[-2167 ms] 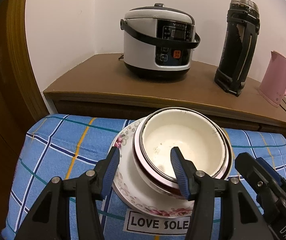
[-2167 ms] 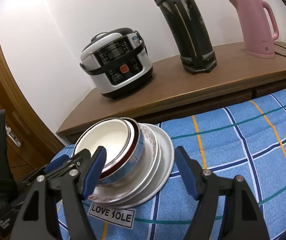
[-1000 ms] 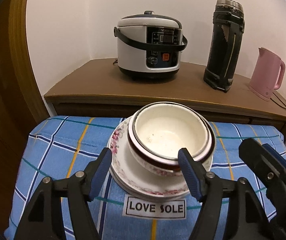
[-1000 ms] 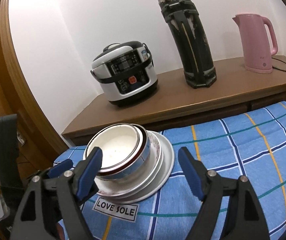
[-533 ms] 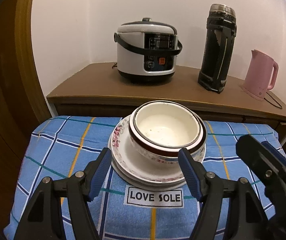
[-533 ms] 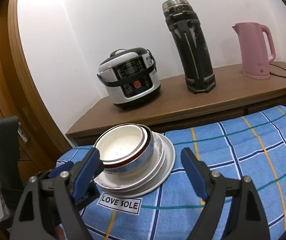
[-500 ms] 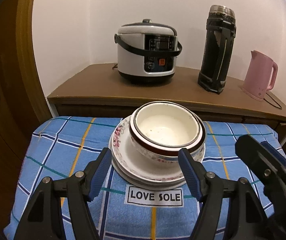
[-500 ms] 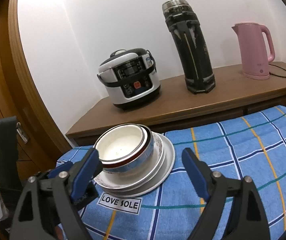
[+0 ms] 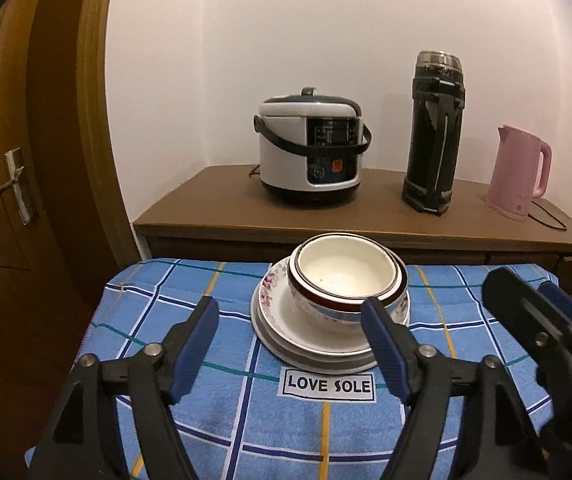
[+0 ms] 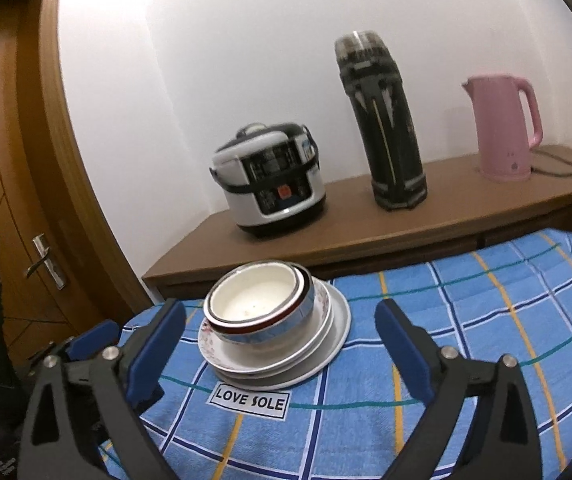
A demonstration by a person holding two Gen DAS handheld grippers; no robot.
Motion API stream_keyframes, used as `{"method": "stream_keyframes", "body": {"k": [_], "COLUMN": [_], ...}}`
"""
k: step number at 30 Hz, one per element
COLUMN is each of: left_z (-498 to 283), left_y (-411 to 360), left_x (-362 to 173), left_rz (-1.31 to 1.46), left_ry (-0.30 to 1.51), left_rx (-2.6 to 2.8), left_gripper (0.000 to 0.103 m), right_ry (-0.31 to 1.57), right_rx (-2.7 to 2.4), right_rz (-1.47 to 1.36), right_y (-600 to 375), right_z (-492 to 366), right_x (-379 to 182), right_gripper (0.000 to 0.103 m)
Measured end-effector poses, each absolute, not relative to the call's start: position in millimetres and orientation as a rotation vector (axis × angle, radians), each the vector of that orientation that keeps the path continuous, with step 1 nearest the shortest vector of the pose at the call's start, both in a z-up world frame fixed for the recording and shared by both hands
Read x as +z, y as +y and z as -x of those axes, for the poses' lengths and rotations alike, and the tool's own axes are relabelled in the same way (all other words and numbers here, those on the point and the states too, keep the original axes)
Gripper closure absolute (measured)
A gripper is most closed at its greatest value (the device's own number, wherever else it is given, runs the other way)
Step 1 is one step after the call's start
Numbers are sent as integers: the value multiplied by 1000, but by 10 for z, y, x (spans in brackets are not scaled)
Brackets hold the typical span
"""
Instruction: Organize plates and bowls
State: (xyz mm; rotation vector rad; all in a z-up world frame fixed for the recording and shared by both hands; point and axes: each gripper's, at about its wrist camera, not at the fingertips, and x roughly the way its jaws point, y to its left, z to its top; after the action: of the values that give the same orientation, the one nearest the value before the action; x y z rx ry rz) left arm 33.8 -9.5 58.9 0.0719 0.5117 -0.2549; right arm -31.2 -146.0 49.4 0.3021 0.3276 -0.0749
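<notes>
Landmark: the stack of plates (image 10: 328, 330) stood on the blue checked cloth (image 10: 466, 320).
Bowls: nested bowls (image 10: 261, 306) sat on top of the plates, the inner one white and empty.
Label: a white tag "LOVE SOLE" (image 10: 250, 401) lay on the cloth just in front of the plates.
Right gripper (image 10: 281, 346): its jaws were opening, with nothing pressed between the blue pads; the stack was seen between them, a little beyond.
Left gripper (image 10: 93, 338): partly seen left of the plates, low.
Behind the plates: a wooden sideboard (image 10: 366, 232) carried a rice cooker (image 10: 269, 184), a black flask (image 10: 382, 128) and a pink kettle (image 10: 504, 128).
Far left of the plates: a wooden door (image 10: 1, 168).
</notes>
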Motion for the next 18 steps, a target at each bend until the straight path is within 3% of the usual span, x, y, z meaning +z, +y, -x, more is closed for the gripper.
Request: {"method": "stream_keyframes", "body": {"k": [18], "left_z": [-38], "left_y": [4], "left_x": [780], "left_rz": [-60], "left_ry": [437], "left_rx": [-252], "left_gripper": [19], "right_ry": [233], "right_rx": [-80], "right_rz": [-279], "right_y": [-1310], "right_z": [691], "right_x": [719], "right_gripper": [0]}}
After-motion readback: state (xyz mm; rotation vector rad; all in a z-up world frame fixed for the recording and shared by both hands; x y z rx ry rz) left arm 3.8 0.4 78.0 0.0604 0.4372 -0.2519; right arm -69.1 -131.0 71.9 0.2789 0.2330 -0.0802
